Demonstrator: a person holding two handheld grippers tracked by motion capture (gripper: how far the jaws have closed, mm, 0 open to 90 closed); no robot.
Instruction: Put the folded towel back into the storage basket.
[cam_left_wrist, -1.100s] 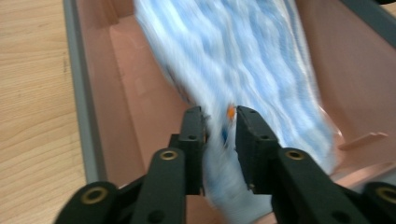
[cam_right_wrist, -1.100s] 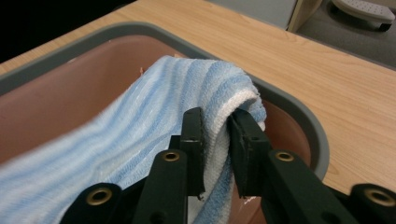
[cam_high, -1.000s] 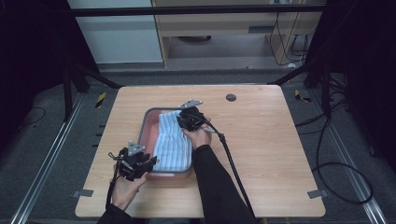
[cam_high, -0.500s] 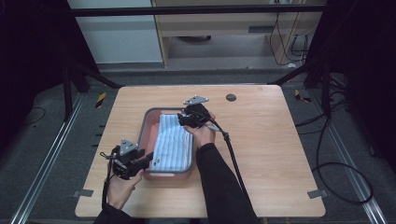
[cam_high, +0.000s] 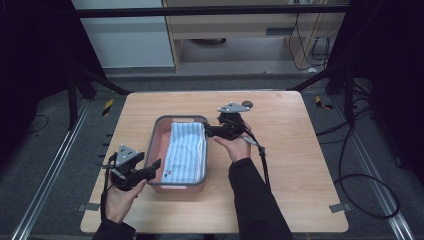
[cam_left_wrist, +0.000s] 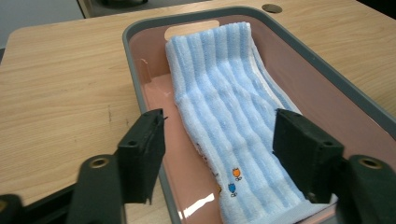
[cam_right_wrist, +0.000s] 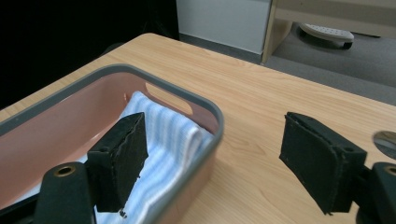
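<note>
Here, the blue striped towel (cam_high: 186, 150) lies folded lengthwise in the pink tub (cam_high: 156, 145), running from the far end to the near end and keeping toward the tub's right wall. In your left gripper view the towel (cam_left_wrist: 233, 121) shows small orange and blue motifs near its near end, and bare pink floor lies along the tub's (cam_left_wrist: 154, 88) left side. The tub has a grey rim and a handle slot in its far wall, and it sits on the wooden table (cam_high: 300, 165) left of centre, nearer the left edge than the right.

Your right gripper (cam_high: 212, 131) is at the tub's far right corner, with its jaws spread wide and nothing between them. In your right gripper view one jaw stands over the towel (cam_right_wrist: 173, 135) inside the rim (cam_right_wrist: 205, 112) and the other over bare table outside it. Compared with half a second ago it has drawn back off the towel to the rim.

Your left gripper (cam_high: 152, 167) is at the tub's near left corner, jaws spread and empty; in its own view they straddle the near left wall and the towel's near end. Since a second ago it has moved slightly left along the table.

A dark round grommet (cam_high: 247, 104) sits in the table near the far edge.
</note>
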